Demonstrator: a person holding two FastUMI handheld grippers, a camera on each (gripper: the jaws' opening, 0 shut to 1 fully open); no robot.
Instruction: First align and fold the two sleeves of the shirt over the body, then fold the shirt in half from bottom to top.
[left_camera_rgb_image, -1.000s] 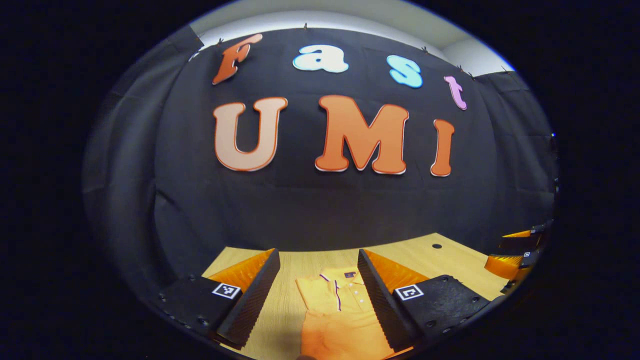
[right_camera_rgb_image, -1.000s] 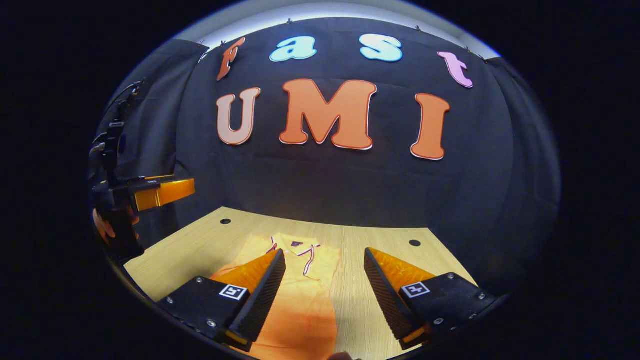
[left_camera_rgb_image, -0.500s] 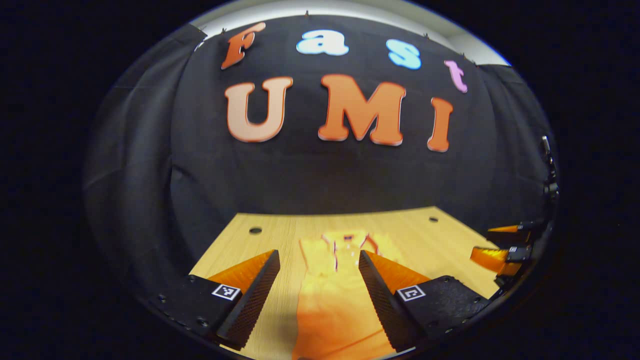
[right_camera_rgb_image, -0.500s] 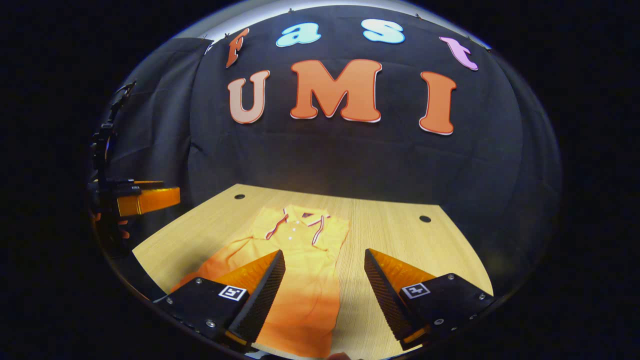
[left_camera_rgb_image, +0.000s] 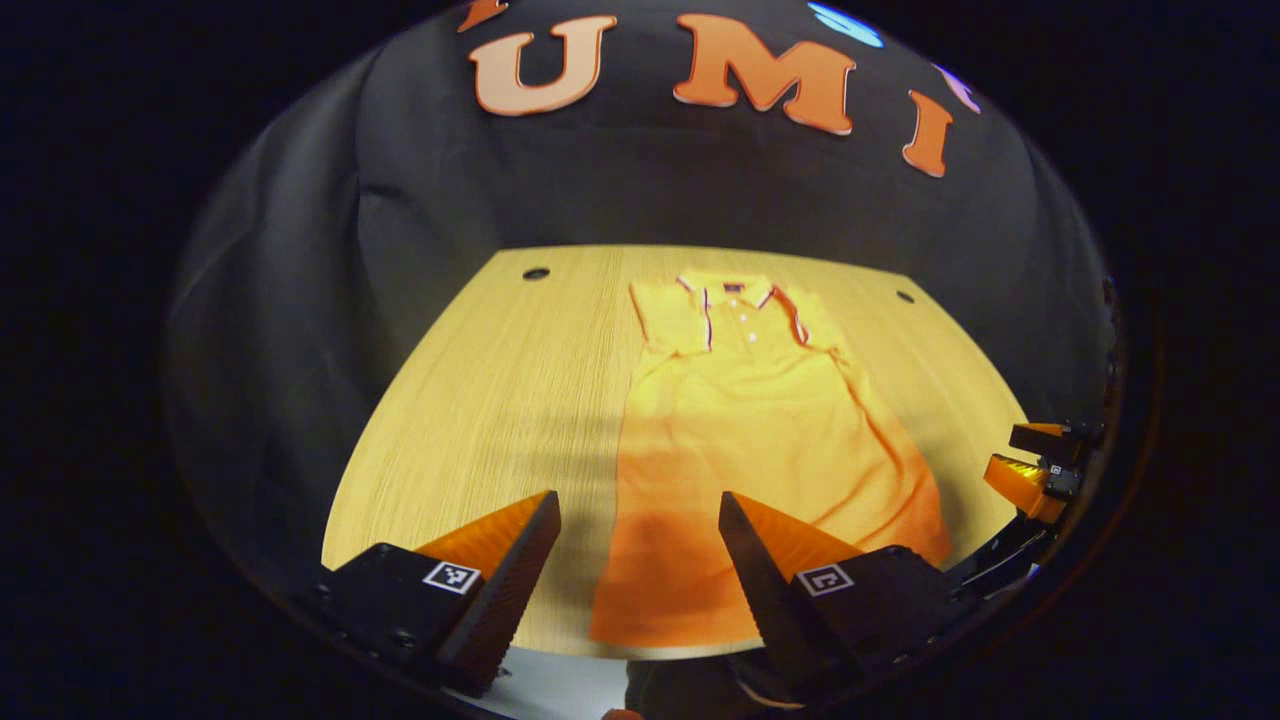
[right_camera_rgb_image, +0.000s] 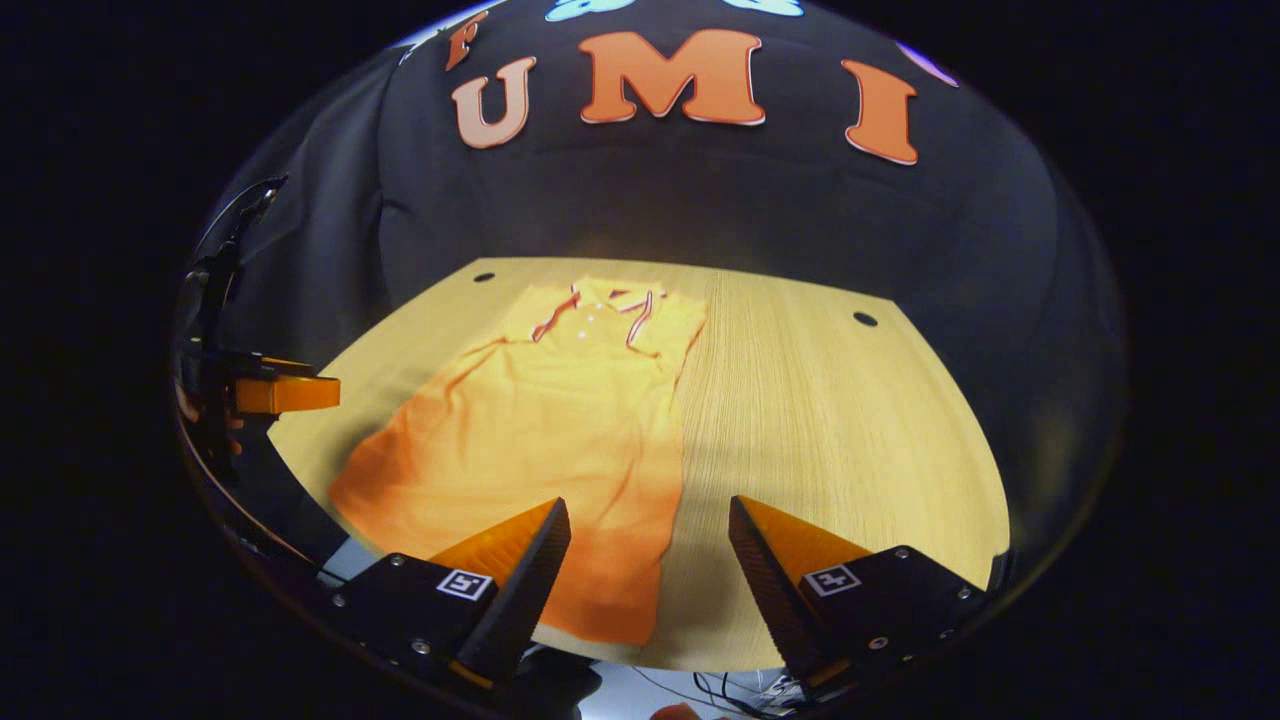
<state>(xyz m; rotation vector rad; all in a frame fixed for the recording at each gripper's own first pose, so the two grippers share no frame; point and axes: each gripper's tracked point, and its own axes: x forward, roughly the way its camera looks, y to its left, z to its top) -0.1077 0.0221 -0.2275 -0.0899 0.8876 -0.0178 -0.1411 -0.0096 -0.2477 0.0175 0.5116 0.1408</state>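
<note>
An orange polo shirt (left_camera_rgb_image: 760, 430) lies flat on the wooden table (left_camera_rgb_image: 480, 400), its collar (left_camera_rgb_image: 735, 295) at the far end and its hem at the near edge. No sleeve sticks out past its sides. My left gripper (left_camera_rgb_image: 640, 535) hovers open above the hem, nothing between its fingers. The right gripper (left_camera_rgb_image: 1040, 465) shows at the right edge there. In the right gripper view the shirt (right_camera_rgb_image: 540, 430) lies left of centre, and my right gripper (right_camera_rgb_image: 650, 545) stands open over its near right corner. The left gripper (right_camera_rgb_image: 275, 393) shows at the far left.
The table has small round holes near its far corners (left_camera_rgb_image: 536, 273) (right_camera_rgb_image: 865, 319). Bare wood (right_camera_rgb_image: 820, 420) stretches to the right of the shirt. Black cloth walls close the booth behind the table. Cables (right_camera_rgb_image: 720, 690) show below the table's near edge.
Both views have tilted down and drawn back, so the whole shirt and most of the table now show. Both grippers stay open and hold nothing.
</note>
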